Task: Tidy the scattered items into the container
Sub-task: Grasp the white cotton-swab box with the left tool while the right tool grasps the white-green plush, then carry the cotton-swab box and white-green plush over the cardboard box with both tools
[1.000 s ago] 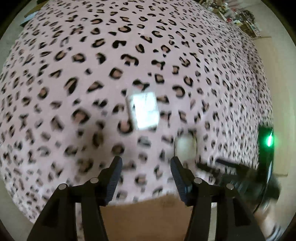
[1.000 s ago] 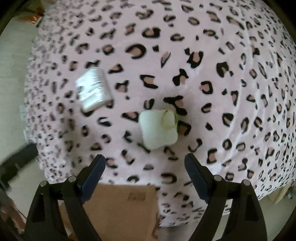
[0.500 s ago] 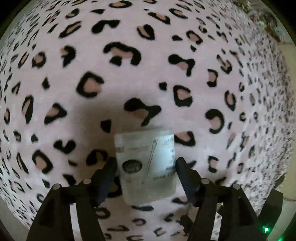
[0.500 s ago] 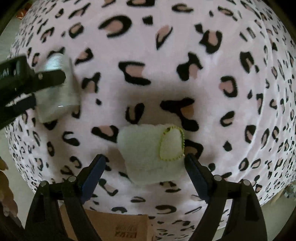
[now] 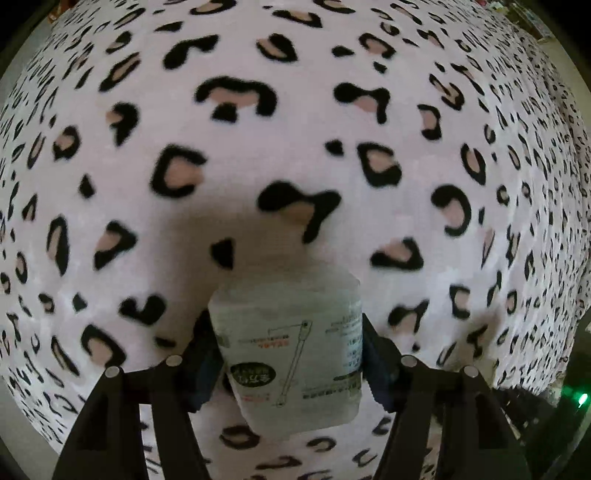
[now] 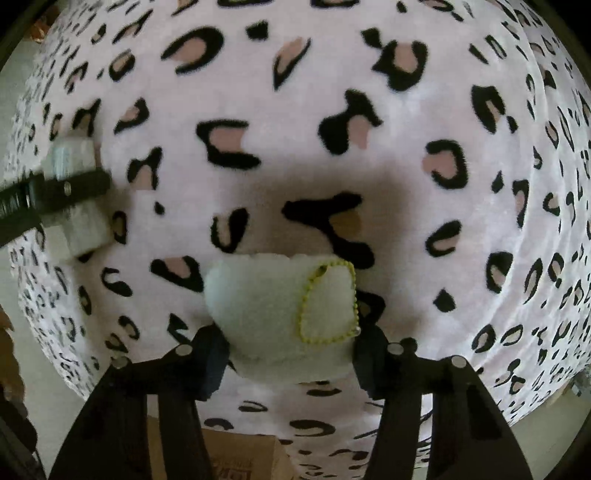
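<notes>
Left wrist view: left gripper [image 5: 290,356] clamped on packet [image 5: 291,354], near blanket's [image 5: 295,129] front edge. Lift straight.

Right wrist view: right gripper [image 6: 290,350], jaws just closing, pinches pouch [image 6: 280,314] by the front edge; box [image 6: 240,458] below. Confirm both pads seated.

This looks like a home, most likely a bedroom. Nearly the whole of both views is filled by a soft, fleecy blanket [image 5: 295,155] in pale pink with black and tan leopard spots, spread over a broad, cushioned surface like a bed, whose edge drops off toward a pale floor [image 6: 14,85] at the left of the right wrist view. A brown cardboard box [image 6: 243,458] stands on the floor just below the bed's near edge. At the top right of the left wrist view, beyond the blanket, a small strip of cluttered household goods [image 5: 532,18] shows, too small to identify.
</notes>
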Action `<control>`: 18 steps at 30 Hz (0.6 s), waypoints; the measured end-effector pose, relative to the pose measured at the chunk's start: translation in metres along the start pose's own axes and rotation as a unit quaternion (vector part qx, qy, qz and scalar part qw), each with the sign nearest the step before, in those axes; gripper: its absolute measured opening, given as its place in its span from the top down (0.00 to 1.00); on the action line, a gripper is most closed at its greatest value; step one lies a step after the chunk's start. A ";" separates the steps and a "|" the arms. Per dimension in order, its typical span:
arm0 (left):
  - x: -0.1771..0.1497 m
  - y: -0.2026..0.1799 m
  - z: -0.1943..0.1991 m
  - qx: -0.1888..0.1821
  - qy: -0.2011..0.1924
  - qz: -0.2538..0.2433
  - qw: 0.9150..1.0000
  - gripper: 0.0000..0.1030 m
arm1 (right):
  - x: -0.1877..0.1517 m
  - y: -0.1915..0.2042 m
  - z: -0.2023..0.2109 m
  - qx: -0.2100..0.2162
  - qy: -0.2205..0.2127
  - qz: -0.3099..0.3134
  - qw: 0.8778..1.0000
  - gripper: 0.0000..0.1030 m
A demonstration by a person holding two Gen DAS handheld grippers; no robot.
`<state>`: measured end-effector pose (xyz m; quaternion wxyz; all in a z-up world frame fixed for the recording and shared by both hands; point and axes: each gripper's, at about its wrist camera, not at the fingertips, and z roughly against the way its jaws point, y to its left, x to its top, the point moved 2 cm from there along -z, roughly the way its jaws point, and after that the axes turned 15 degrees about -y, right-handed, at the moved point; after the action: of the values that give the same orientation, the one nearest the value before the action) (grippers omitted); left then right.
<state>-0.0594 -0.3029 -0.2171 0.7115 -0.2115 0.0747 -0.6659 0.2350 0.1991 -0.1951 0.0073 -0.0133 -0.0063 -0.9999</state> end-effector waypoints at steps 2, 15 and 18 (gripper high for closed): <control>-0.004 0.006 0.007 -0.003 0.001 0.003 1.000 0.35 | -0.022 0.001 0.008 0.006 -0.007 -0.005 1.000 0.45; -0.038 0.019 0.087 0.013 -0.024 0.022 0.999 0.35 | -0.190 0.051 0.075 0.015 -0.046 0.018 0.999 0.45; -0.053 0.020 0.111 0.013 -0.032 0.024 0.999 0.35 | -0.230 0.064 0.087 0.016 -0.050 0.028 0.998 0.44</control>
<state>-0.0034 -0.2284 -0.1343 0.7321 -0.2213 0.0481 -0.6424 0.4680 0.1399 -0.1132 0.0351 -0.0635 -0.0224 -0.9971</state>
